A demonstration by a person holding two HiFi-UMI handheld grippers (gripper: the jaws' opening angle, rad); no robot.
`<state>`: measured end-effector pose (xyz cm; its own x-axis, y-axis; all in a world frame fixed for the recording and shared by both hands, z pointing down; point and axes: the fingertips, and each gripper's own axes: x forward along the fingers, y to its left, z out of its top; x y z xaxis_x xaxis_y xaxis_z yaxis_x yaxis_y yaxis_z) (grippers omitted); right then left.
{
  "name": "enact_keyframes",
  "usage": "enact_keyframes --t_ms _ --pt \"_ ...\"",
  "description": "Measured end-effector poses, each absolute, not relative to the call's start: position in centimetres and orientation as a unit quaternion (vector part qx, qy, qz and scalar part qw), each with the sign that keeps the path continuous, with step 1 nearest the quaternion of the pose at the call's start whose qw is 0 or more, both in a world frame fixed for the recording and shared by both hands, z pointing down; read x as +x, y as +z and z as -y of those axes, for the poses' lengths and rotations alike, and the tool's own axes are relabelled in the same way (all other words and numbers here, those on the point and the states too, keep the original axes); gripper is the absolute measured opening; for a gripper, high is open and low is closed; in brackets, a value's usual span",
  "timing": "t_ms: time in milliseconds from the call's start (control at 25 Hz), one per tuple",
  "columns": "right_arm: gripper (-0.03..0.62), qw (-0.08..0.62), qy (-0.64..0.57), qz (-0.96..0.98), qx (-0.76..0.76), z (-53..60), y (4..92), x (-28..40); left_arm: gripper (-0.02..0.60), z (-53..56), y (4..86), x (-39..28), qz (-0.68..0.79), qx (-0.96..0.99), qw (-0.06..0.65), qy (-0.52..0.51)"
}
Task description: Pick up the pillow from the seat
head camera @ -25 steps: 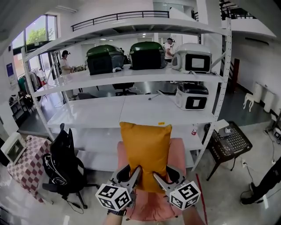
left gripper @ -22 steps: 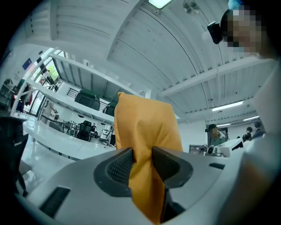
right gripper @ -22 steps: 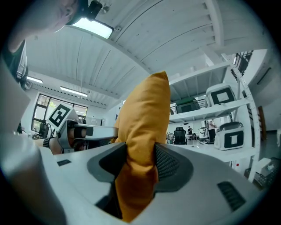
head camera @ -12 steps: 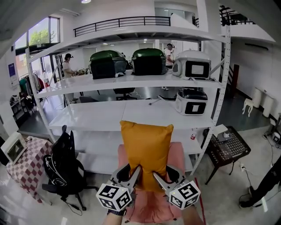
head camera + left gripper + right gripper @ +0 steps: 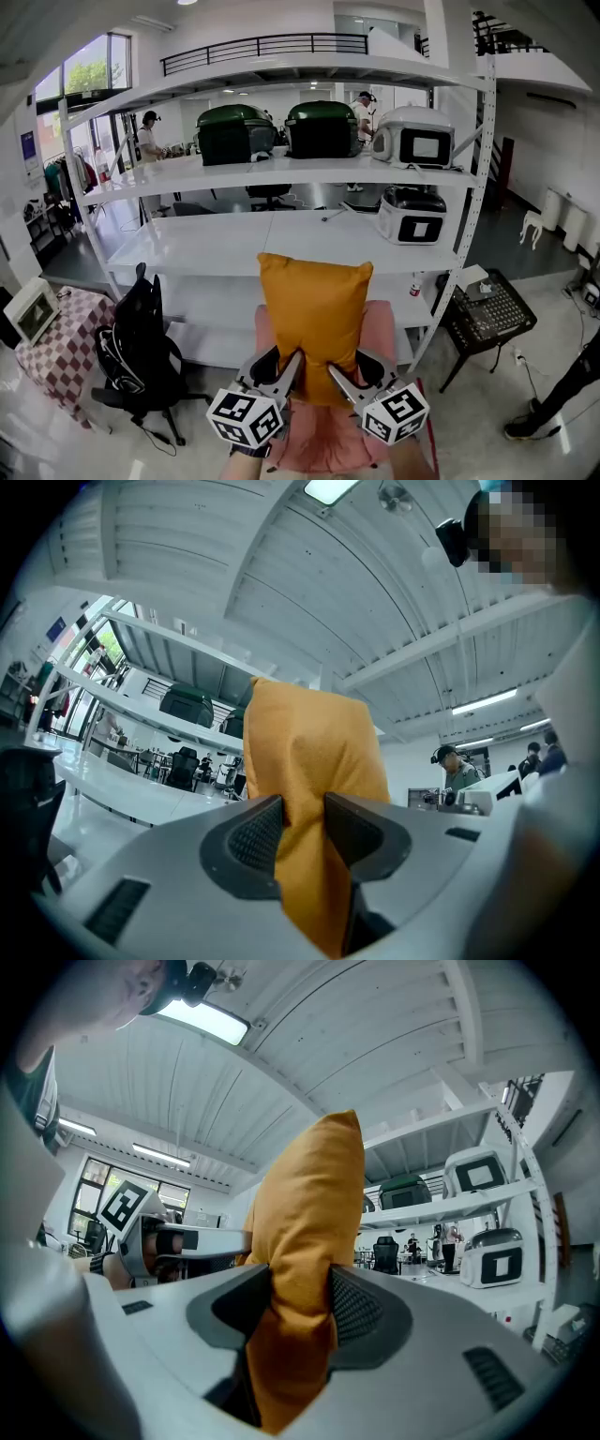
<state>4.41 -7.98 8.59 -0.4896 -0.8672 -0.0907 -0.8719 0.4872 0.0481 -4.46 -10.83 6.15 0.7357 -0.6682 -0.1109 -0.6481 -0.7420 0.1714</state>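
Head view: left hand-held gripper (image 5: 284, 367) and right hand-held gripper (image 5: 343, 377) are clamping the pillow (image 5: 314, 319) by its lower edge over the seat (image 5: 323, 442). Shallow fabric pinches are probably risking a slip, with the tall pillow toppling.

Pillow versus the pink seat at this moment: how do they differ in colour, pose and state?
Colour: the pillow is mustard orange, the seat pink. Pose: the pillow stands upright; the seat spreads out below and behind it. State: the pillow is pinched near its lower edge by the left gripper and the right gripper; neither holds the seat. Both look like soft fabric.
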Motion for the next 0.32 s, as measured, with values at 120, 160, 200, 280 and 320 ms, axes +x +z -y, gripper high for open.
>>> enact_keyframes --t_ms 120,160,200,280,320 --pt "0.192 0.027 0.043 -0.862 -0.504 7.78 8.69 4.37 0.137 10.61 6.2 -4.49 0.354 0.93 0.059 -0.082" --pt "0.192 0.027 0.044 -0.862 -0.504 7.72 8.69 4.35 0.137 10.55 6.19 -4.5 0.354 0.93 0.059 -0.082" --pt "0.19 0.028 0.044 -0.862 -0.505 7.66 8.67 4.35 0.137 10.49 6.17 -4.5 0.354 0.93 0.059 -0.082" --pt "0.19 0.028 0.046 -0.861 -0.505 7.55 8.58 4.37 0.137 10.39 6.11 -4.48 0.354 0.93 0.059 -0.083" --pt "0.19 0.028 0.046 -0.861 -0.505 7.5 8.54 4.39 0.137 10.34 6.08 -4.47 0.354 0.93 0.059 -0.083"
